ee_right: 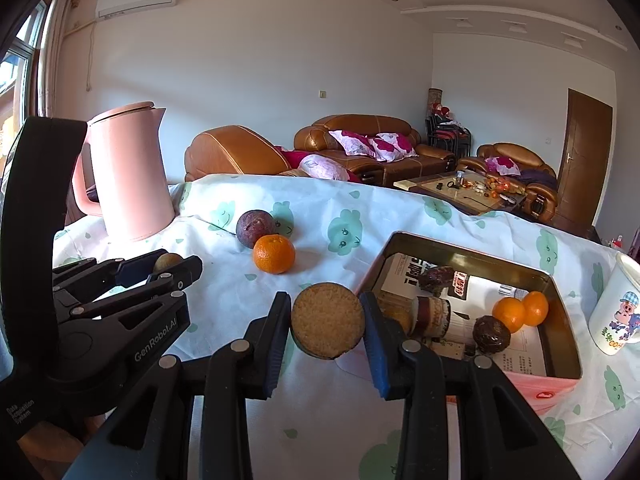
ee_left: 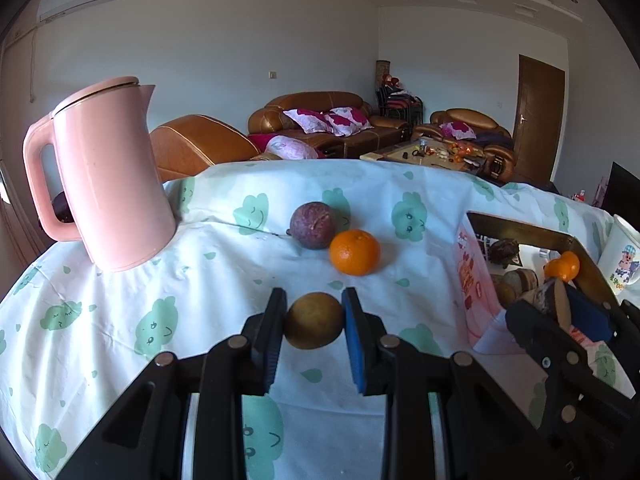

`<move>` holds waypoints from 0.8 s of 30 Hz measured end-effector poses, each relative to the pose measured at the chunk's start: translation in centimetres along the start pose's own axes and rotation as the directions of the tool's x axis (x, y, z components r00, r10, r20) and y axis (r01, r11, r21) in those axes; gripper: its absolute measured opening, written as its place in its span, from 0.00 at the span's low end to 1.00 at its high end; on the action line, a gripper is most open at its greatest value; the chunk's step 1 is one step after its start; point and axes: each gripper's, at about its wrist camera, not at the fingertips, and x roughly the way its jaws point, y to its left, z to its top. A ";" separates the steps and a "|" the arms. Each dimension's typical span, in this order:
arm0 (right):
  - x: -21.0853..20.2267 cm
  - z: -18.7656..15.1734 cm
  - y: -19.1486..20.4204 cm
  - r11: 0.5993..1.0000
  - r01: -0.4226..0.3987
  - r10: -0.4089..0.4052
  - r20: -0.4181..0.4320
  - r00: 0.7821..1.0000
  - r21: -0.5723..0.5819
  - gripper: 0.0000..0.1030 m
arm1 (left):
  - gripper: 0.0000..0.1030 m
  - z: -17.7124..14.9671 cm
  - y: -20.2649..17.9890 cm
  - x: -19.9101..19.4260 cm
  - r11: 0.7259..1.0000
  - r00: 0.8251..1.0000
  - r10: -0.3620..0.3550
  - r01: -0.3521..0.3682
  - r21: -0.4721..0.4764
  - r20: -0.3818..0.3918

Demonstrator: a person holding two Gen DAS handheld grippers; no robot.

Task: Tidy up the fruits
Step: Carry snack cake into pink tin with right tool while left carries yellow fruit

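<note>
In the left wrist view we see our left claw clamped on one yellow-brown round fruit, held just above the cloth-covered bench. Beyond it lie one purple passion fruit and one orange, touching each other, with one pink kettle at far left. In the right wrist view our right claw grips one round brown-sided slice with a grainy tan face beside the open tin box. In the box we count two oranges touching, one dark passion fruit, and some brown items we cannot make out. One cartoon mug stands right of the box.
</note>
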 end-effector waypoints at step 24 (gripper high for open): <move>-3.4 -1.4 -13.2 0.962 0.213 -0.217 0.005 0.976 0.172 0.36 | 0.29 0.2 -12.8 -1.1 0.968 0.980 -0.196 0.191 0.162 0.016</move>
